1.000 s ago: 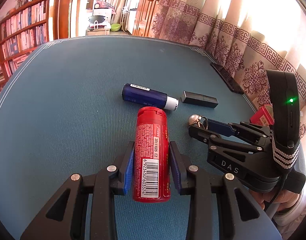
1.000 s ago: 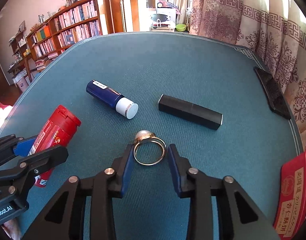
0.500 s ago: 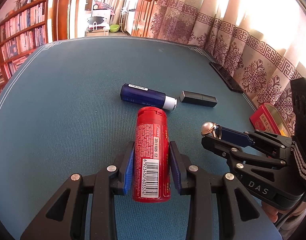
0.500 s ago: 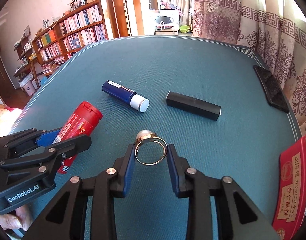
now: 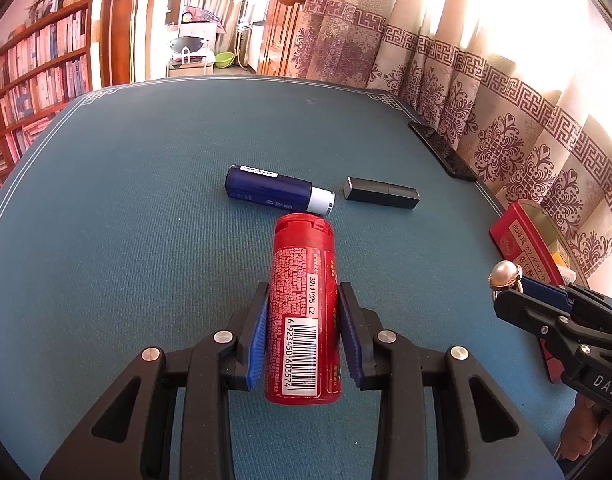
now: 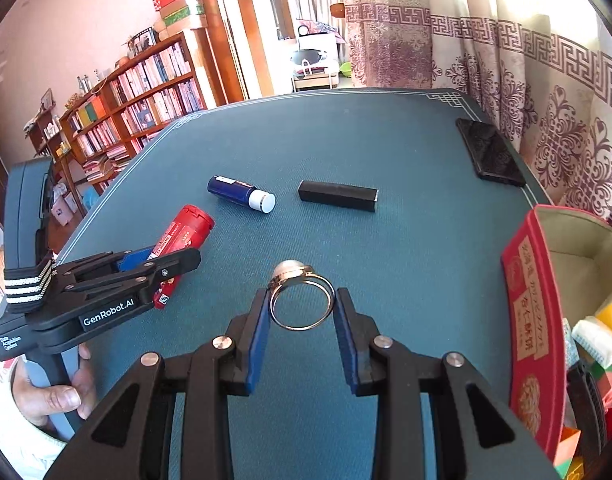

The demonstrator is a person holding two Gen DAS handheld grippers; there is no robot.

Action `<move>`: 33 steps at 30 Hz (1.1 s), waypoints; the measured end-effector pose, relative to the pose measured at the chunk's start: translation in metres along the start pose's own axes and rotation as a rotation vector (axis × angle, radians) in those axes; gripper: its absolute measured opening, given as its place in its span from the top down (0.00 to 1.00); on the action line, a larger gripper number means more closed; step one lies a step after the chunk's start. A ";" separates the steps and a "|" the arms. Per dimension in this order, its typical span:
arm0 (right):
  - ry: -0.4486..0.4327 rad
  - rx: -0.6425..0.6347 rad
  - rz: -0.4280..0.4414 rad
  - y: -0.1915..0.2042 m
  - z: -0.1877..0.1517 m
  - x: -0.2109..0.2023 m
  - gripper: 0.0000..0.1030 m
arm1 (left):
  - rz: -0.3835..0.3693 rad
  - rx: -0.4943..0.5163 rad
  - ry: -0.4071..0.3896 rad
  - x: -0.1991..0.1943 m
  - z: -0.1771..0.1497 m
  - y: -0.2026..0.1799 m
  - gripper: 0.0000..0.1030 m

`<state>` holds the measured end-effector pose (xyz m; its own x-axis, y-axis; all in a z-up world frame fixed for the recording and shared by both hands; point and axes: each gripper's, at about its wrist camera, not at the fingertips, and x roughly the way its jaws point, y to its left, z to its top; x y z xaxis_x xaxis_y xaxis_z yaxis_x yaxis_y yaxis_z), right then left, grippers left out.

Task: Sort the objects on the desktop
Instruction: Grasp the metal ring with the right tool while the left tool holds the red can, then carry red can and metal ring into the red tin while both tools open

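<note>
- The pearl ring [image 6: 302, 300] sits between my right gripper's [image 6: 302, 312] blue pads, band pinched on both sides, pearl pointing forward and slightly left past the tips. I read that as a firm grasp on the ring, lifted clear of the table.
- From the left wrist view, the same ring [image 5: 505, 275] shows at the tip of the right gripper [image 5: 518, 292], close to the red tin box [image 5: 522, 240].
- The red canister [image 5: 303, 312] lies lengthwise between my left gripper's [image 5: 303, 328] pads, barcode up, cap pointing away from me. Both pads press its sides, so the left is clamped on it.
- In the right wrist view the canister [image 6: 182, 240] slants out ahead of the left gripper [image 6: 162, 268], with a hand [image 6: 54, 392] around the handle below.
- Just beyond the canister's cap, the blue tube [image 5: 278, 192] with its white cap lies on its side on the teal table [image 5: 126, 240].
- The black case [image 5: 382, 199] lies just right of the tube, apart from it.
- A dark phone [image 6: 490, 152] rests near the table's far right edge, by the curtains.
- The red tin box [image 6: 534, 320] stands open at my right, with small coloured items inside.
</note>
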<state>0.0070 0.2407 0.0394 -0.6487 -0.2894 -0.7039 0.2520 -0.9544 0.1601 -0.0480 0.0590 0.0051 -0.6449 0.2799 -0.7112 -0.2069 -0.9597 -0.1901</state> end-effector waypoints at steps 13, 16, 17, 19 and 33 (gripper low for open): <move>-0.113 0.152 -0.106 -0.076 -0.033 -0.081 0.66 | -0.101 0.034 0.018 -0.010 -0.008 -0.049 0.66; -0.137 0.194 -0.144 -0.098 -0.039 -0.095 0.66 | -0.124 0.060 0.027 -0.010 -0.008 -0.068 0.66; -0.143 0.208 -0.154 -0.105 -0.040 -0.099 0.66 | -0.131 0.070 0.030 -0.010 -0.008 -0.074 0.66; -0.156 0.235 -0.171 -0.118 -0.045 -0.107 0.66 | -0.145 0.090 0.038 -0.010 -0.008 -0.087 0.66; -0.212 0.335 -0.295 -0.175 -0.068 -0.138 0.66 | -0.295 0.251 0.086 -0.010 -0.004 -0.195 0.66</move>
<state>0.1012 0.4531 0.0616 -0.7980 0.0214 -0.6022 -0.1865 -0.9591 0.2130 0.0017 0.2429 0.0459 -0.4685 0.5297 -0.7071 -0.5549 -0.7992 -0.2310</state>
